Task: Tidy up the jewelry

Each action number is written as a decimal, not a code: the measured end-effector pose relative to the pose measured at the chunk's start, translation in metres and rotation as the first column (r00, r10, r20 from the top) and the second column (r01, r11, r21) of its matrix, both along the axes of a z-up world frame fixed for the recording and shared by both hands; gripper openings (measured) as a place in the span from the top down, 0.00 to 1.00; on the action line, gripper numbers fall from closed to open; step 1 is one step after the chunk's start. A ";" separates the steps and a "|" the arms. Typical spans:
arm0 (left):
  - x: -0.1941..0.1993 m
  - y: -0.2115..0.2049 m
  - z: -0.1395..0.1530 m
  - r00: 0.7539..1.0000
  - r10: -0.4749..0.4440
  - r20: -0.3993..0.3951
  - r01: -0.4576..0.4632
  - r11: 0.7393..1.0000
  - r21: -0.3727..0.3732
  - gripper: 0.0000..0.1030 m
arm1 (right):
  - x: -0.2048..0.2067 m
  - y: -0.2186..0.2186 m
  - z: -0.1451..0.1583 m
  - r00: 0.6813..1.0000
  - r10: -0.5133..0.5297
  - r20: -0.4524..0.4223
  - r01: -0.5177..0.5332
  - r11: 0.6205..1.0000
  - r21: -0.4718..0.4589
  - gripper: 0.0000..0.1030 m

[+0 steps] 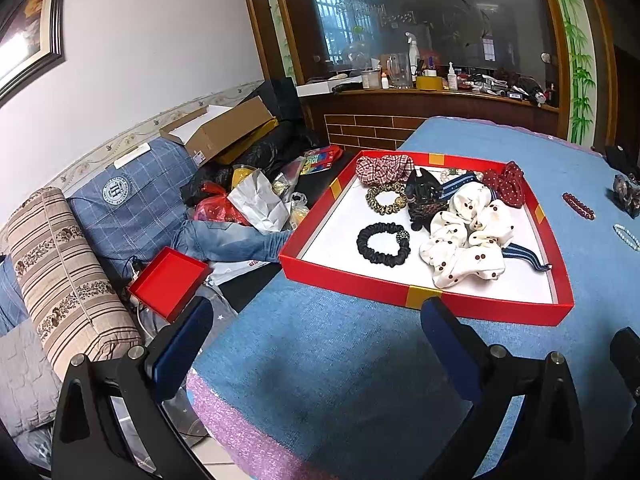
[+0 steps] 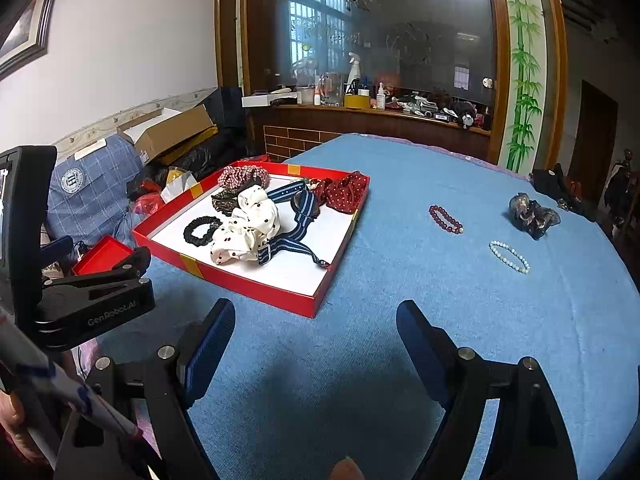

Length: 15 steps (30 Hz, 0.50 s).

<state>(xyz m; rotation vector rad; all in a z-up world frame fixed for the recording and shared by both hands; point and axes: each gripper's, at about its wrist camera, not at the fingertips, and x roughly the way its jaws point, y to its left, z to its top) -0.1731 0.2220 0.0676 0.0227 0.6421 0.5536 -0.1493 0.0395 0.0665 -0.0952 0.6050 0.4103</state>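
Observation:
A red tray (image 1: pixel 472 305) (image 2: pixel 256 285) on the blue tablecloth holds several hair ties: a white dotted scrunchie (image 1: pixel 468 240) (image 2: pixel 248 224), a black one (image 1: pixel 382 242) (image 2: pixel 200 230), a dark red dotted one (image 1: pixel 506 184) (image 2: pixel 344 192) and a striped band (image 2: pixel 296 216). On the cloth to the right lie a dark red bead bracelet (image 2: pixel 445 219) (image 1: pixel 578 206), a pale bead bracelet (image 2: pixel 509 256) (image 1: pixel 626 235) and a dark sheer scrunchie (image 2: pixel 532 210) (image 1: pixel 626 196). My left gripper (image 1: pixel 316 324) is open before the tray's near edge. My right gripper (image 2: pixel 316 322) is open over bare cloth, empty.
A sofa with cushions (image 1: pixel 68 264), a small red box (image 1: pixel 168 282), bags and cardboard boxes (image 1: pixel 224 128) crowds the left. A wooden counter (image 2: pixel 380 114) with bottles stands behind the table. A dark item (image 2: pixel 556 184) lies at the table's far right edge.

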 end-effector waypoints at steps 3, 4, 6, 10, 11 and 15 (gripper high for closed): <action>0.001 0.000 0.000 1.000 0.002 0.000 -0.002 1.000 0.003 0.00 | 0.001 0.000 -0.002 1.000 -0.004 -0.007 0.004 1.000 0.000 0.16; 0.001 0.000 -0.001 1.000 0.004 -0.002 -0.004 1.000 0.004 0.00 | 0.002 0.000 -0.002 1.000 -0.005 -0.010 0.005 1.000 -0.001 0.16; 0.003 0.001 -0.002 1.000 0.003 -0.005 -0.003 1.000 0.003 0.00 | 0.003 0.000 -0.003 1.000 -0.006 -0.015 0.006 1.000 -0.004 0.16; 0.003 0.001 -0.003 1.000 0.002 -0.006 -0.002 1.000 0.007 0.00 | 0.003 0.001 -0.005 1.000 -0.009 -0.018 0.009 1.000 -0.005 0.16; 0.003 0.001 -0.003 1.000 0.002 -0.006 -0.002 1.000 0.008 0.00 | 0.003 0.001 -0.005 1.000 -0.009 -0.019 0.009 1.000 -0.006 0.16; 0.003 0.002 -0.003 1.000 0.001 -0.005 -0.001 1.000 0.007 0.00 | 0.003 0.001 -0.006 1.000 -0.010 -0.026 0.009 1.000 -0.009 0.16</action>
